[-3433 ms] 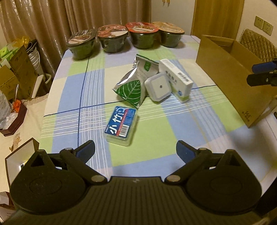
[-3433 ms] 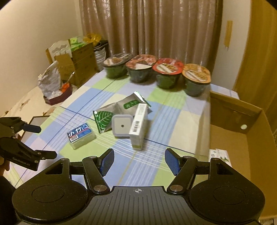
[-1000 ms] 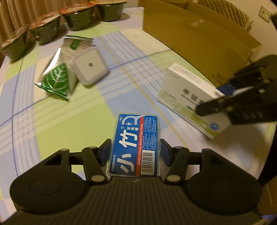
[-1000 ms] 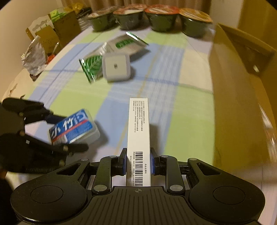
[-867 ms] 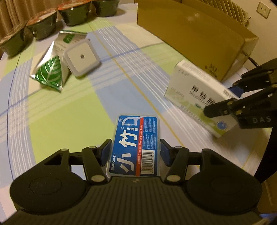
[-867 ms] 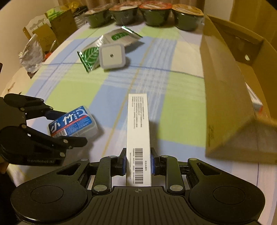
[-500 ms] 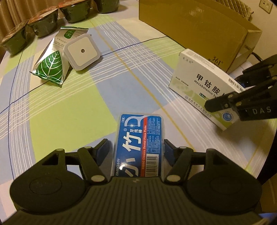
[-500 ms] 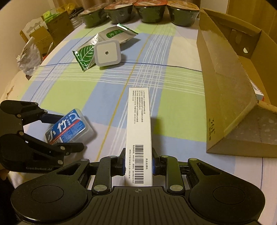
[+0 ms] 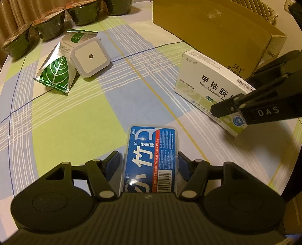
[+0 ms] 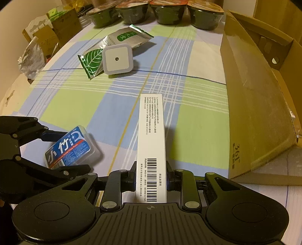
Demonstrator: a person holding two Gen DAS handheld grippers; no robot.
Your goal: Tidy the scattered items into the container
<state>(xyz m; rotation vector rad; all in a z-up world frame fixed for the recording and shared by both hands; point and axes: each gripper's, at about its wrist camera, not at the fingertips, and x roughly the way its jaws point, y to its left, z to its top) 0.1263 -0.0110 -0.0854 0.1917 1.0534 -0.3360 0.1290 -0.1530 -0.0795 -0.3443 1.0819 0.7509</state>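
A checked cloth of blue, green and white squares covers the table. At its far edge stand four dark instant-noodle bowls with printed lids. Nearer, a crinkled foil pouch with a green leaf lies flat, and a white rounded-square night light leans on it. On the right stands the open cardboard box, its plain brown wall facing the items; nothing lies between it and the grippers.

The left gripper has its blue pads set slightly apart from the clear plastic floss-pick case with a blue label; compared with a second ago, when the pads pressed its sides, a small gap now shows on each side, and the case sits at the near left of the cloth. The right gripper is clamped narrowly on the long white medicine carton, as before, held edge-up near the box's near corner, barcode uppermost.
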